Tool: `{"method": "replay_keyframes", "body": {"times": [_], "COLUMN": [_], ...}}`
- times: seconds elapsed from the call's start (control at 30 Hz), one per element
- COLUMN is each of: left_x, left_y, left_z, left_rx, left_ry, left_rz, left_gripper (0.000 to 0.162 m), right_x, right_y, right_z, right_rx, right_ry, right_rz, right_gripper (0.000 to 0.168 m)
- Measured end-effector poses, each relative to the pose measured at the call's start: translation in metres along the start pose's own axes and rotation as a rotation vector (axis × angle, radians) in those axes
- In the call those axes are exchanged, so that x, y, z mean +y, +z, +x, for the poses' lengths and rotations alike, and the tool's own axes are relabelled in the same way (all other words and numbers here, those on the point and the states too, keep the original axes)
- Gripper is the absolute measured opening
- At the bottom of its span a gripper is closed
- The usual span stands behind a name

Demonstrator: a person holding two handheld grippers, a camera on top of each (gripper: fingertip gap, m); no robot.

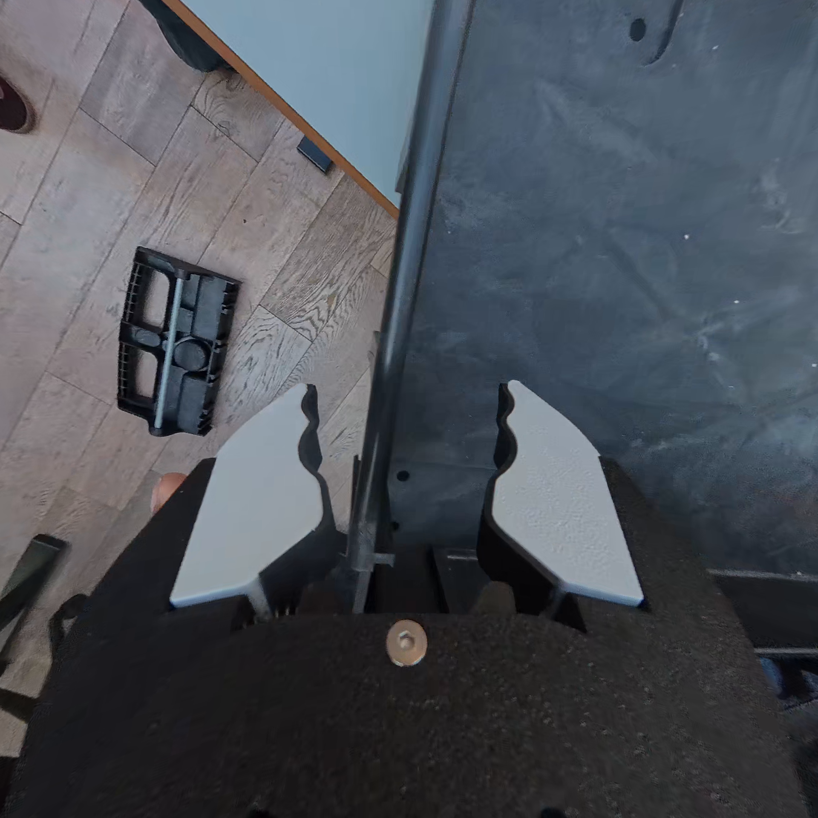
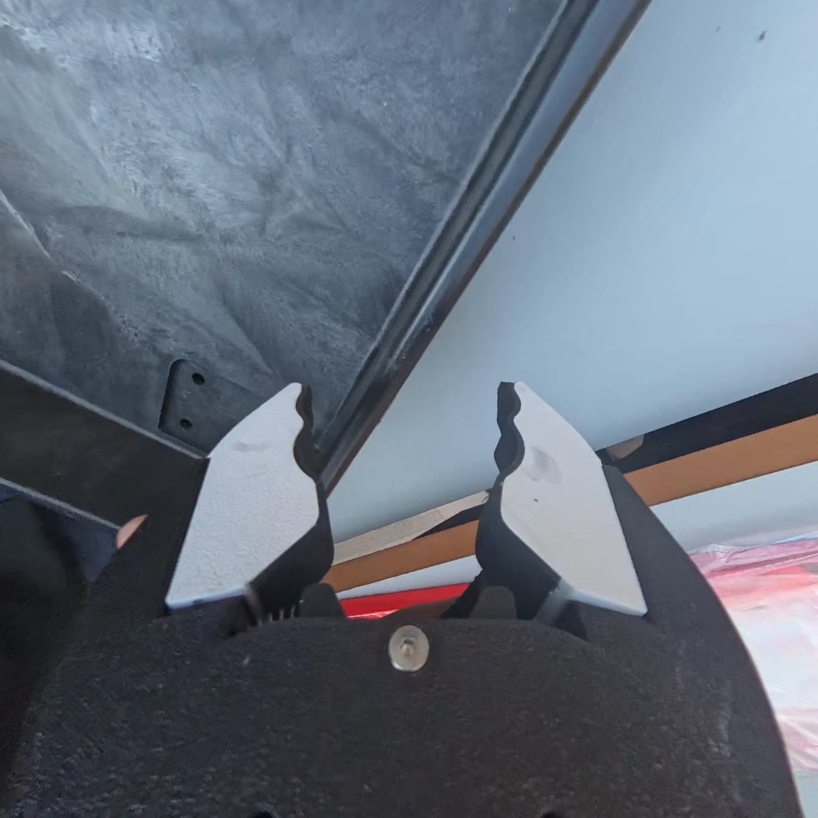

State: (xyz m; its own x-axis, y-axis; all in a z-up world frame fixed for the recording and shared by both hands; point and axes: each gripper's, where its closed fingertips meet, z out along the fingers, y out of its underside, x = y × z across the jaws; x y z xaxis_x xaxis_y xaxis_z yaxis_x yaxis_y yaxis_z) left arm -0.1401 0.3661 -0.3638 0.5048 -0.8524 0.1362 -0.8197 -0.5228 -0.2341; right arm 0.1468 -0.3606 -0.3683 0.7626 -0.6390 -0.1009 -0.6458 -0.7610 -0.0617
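A large dark grey panel (image 1: pixel 619 265) with a scuffed surface fills the right of the left wrist view. Its rounded black rim (image 1: pixel 416 221) runs down into the gap between my left gripper's fingers. My left gripper (image 1: pixel 407 387) is open and straddles that rim, with its right finger over the panel face and its left finger over the floor. In the right wrist view the same panel (image 2: pixel 199 177) fills the upper left, and its rim (image 2: pixel 464 256) runs diagonally down to the left finger. My right gripper (image 2: pixel 403 387) is open and empty beside the rim.
A black ribbed plastic part (image 1: pixel 177 341) with a metal rod lies on the wood-look floor (image 1: pixel 88 221). A pale blue wall (image 1: pixel 332 66) with orange-brown skirting (image 1: pixel 283 106) stands behind. A dark red shoe (image 1: pixel 13 106) shows at far left. A red item under clear plastic (image 2: pixel 774 597) lies at lower right. About 80 centimetres separates my left fingertips from my right. It is some 20 centimetres from my right tips to the red item under clear plastic (image 2: pixel 774 597).
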Motion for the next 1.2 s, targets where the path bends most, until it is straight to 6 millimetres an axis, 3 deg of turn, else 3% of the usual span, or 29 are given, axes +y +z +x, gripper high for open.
{"method": "replay_keyframes", "body": {"times": [0.1, 0.2, 0.3, 0.4, 0.47, 0.63, 0.8, 1.2], "left_x": [-0.015, -0.015, -0.015, -0.014, -0.016, -0.017, -0.013, 0.016], "left_y": [0.023, 0.044, 0.056, 0.069, 0.075, 0.076, 0.074, 0.071], "left_z": [-0.014, -0.012, -0.01, -0.005, -0.01, -0.003, 0.003, 0.075], "left_rx": [-0.058, -0.035, -0.029, -0.021, -0.07, 0.02, 0.014, 0.035], "left_ry": [0.107, 0.191, 0.261, 0.296, 0.307, 0.218, 0.219, 0.285], "left_rz": [-0.084, -0.202, -0.298, -0.362, -0.38, -0.352, -0.359, -0.355], "left_gripper": [0.074, 0.062, 0.041, 0.014, 0.014, 0.009, 0.007, 0.006], "right_x": [-0.004, -0.004, -0.007, -0.003, -0.002, -0.001, -0.001, 0.052], "right_y": [0.013, 0.026, 0.035, 0.035, 0.034, 0.035, 0.035, 0.026], "right_z": [-0.006, -0.013, -0.014, 0.003, 0.007, 0.006, 0.005, 0.061], "right_rx": [0.005, 0.014, 0.075, 0.219, 0.245, 0.217, 0.098, 0.108], "right_ry": [0.061, 0.102, 0.118, 0.087, 0.099, 0.166, 0.314, 0.381], "right_rz": [-0.043, -0.113, -0.185, -0.285, -0.31, -0.32, -0.216, -0.25], "right_gripper": [0.076, 0.07, 0.064, 0.037, 0.03, 0.027, 0.015, 0.015]}}
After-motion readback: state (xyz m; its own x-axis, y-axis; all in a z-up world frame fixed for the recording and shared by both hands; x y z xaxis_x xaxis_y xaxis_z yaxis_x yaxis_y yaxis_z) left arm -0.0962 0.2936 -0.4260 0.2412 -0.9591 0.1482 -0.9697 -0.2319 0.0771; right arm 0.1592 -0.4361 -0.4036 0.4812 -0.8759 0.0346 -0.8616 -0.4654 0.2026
